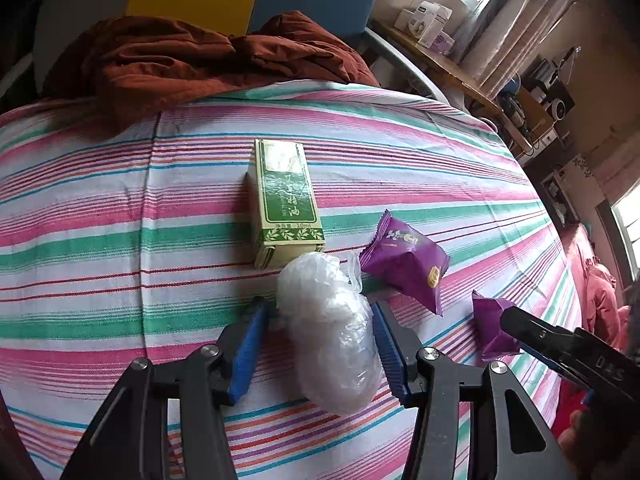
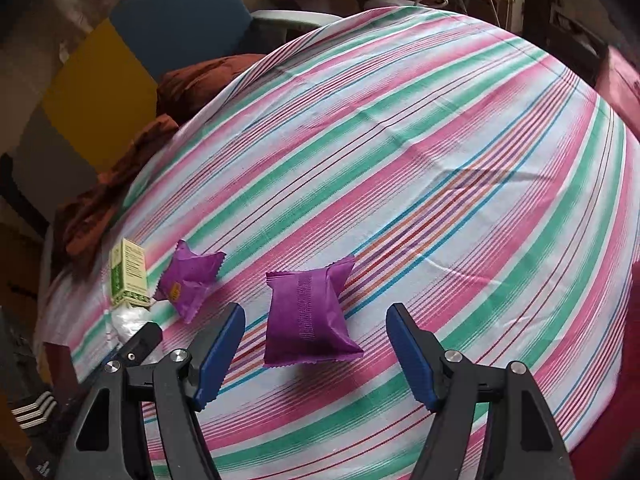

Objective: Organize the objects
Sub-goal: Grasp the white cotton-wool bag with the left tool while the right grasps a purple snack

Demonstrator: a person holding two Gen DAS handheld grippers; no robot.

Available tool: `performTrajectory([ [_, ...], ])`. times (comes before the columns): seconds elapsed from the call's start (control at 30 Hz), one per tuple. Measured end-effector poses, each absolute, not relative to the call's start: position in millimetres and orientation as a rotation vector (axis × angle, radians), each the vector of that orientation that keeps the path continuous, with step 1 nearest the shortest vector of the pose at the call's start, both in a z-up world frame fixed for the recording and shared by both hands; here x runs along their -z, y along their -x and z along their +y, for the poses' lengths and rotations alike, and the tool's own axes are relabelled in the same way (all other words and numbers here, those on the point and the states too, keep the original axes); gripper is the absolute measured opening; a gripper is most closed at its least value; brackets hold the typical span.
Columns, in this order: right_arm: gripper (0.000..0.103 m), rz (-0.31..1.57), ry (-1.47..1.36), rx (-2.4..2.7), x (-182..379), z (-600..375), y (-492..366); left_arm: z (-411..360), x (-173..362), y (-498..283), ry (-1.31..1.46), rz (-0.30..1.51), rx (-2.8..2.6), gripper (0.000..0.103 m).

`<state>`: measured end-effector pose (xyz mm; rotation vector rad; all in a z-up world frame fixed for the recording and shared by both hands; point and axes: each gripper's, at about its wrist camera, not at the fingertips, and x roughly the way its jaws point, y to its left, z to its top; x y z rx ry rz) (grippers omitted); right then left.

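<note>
Blue-padded fingers [image 1: 249,344] of the left gripper [image 1: 318,320] clamped on a crumpled clear plastic bag [image 1: 328,332] lying on the pink-and-green striped cloth [image 1: 120,208] — right gripper [image 2: 316,334] spread wide, unclenched, its pads either side of a purple foil snack packet [image 2: 310,320] without touching — second purple packet [image 2: 190,280] just beside a green-and-cream carton [image 2: 130,276].

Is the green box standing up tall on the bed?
No, the green box lies flat on its side on the striped sheet.
</note>
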<state>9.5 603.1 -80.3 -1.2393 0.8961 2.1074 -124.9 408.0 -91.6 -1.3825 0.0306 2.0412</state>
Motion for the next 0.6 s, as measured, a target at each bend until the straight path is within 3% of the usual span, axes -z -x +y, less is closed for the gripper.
performTrajectory([
  [0.27, 0.07, 0.829, 1.284, -2.079, 87, 603, 1, 408, 92, 124, 1.385, 0.012, -2.045, 0.054],
  [0.37, 0.056, 0.801, 1.328, -2.094, 91, 600, 7, 410, 92, 121, 1.373, 0.027, -2.049, 0.054],
  [0.4, 0.046, 0.791, 1.342, -2.099, 92, 599, 8, 410, 92, 121, 1.369, 0.03, -2.05, 0.054],
  [0.47, 0.042, 0.735, 1.376, -2.11, 93, 594, 11, 411, 93, 120, 1.361, 0.043, -2.055, 0.053],
  [0.6, 0.04, 0.728, 1.376, -2.133, 90, 592, 10, 411, 94, 119, 1.348, 0.085, -2.091, 0.037],
])
